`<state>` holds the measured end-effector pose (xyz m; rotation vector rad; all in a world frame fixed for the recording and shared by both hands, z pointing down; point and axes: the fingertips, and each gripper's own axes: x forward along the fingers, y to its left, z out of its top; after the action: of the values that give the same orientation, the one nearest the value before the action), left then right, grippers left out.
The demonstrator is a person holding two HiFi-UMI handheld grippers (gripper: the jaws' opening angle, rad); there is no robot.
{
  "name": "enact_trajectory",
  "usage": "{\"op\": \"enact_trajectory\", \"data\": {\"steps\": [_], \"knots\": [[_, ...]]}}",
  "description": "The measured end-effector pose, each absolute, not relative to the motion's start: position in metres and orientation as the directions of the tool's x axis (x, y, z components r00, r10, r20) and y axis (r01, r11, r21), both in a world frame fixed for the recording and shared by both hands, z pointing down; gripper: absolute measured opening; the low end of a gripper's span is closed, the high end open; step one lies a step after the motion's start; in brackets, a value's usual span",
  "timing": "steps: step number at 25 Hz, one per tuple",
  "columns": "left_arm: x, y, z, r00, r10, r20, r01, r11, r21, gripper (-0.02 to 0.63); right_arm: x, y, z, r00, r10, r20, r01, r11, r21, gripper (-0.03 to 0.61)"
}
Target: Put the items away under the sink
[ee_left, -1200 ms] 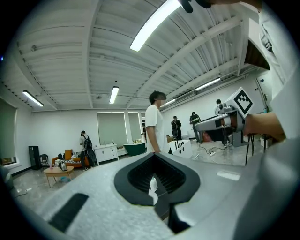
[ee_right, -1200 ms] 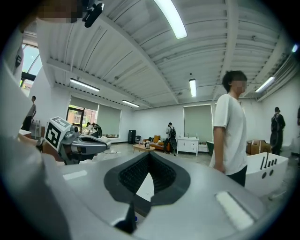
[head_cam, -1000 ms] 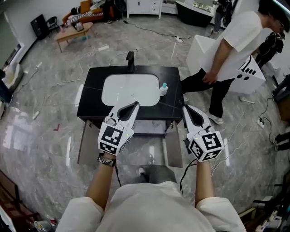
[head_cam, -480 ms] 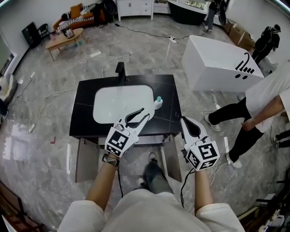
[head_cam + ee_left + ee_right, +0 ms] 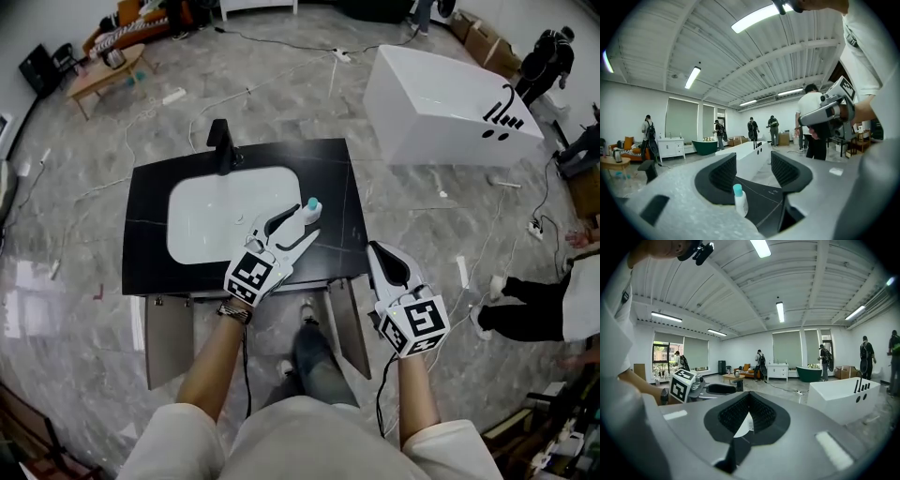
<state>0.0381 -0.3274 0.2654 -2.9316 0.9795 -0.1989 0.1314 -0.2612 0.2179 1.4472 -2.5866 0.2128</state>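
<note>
Two cabinet doors hang open under the black desk in the head view, but the desk's front edge hides the space behind them. Little of the small bottle shows there: a teal cap and a bit of white body at the right rim of the white sink basin, the rest covered by the fingers of the left claw, which lies over it with its jaws apart. Any print on the bottle is too small to tell. The faucet stands at the basin's far side. The right claw hangs off the desk's front right corner, jaws together. In the left gripper view the left claw is spread wide and the bottle stands upright on the desk between the jaws, closer to the one on the picture's left; whether that jaw touches it cannot be told, and the claw's own body cuts off the bottle's base. It is a slim white bottle with a teal cap. In the right gripper view the right claw is closed at the tips with nothing held, and only a white sliver shows through the slit behind them.
</note>
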Motion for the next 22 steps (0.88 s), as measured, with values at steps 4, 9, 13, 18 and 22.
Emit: {"op": "enact_trajectory", "data": {"steps": [4, 9, 13, 18, 22], "knots": [[0.050, -0.354, 0.298, 0.802, -0.581, 0.136, -0.578, -0.814, -0.066, 0.266, 0.138, -0.274, 0.235, -0.515, -0.823, 0.238, -0.854, 0.518, -0.059, 0.006], [0.058, -0.384, 0.337, 0.796, -0.588, 0.144, -0.587, -0.808, -0.055, 0.295, 0.147, -0.284, 0.255, -0.517, -0.813, 0.268, -0.853, 0.515, -0.081, 0.006], [0.062, -0.404, 0.368, 0.777, -0.603, 0.180, -0.608, -0.793, -0.033, 0.295, 0.156, -0.287, 0.272, -0.511, -0.804, 0.306, -0.856, 0.510, -0.087, 0.006], [0.065, -0.424, 0.401, 0.768, -0.603, 0.216, -0.618, -0.786, -0.001, 0.286, 0.166, -0.287, 0.293, -0.492, -0.796, 0.354, -0.865, 0.494, -0.092, 0.006], [0.072, -0.432, 0.419, 0.783, -0.571, 0.247, -0.592, -0.806, 0.012, 0.290, 0.172, -0.289, 0.304, -0.482, -0.792, 0.375, -0.870, 0.481, -0.103, 0.006]]}}
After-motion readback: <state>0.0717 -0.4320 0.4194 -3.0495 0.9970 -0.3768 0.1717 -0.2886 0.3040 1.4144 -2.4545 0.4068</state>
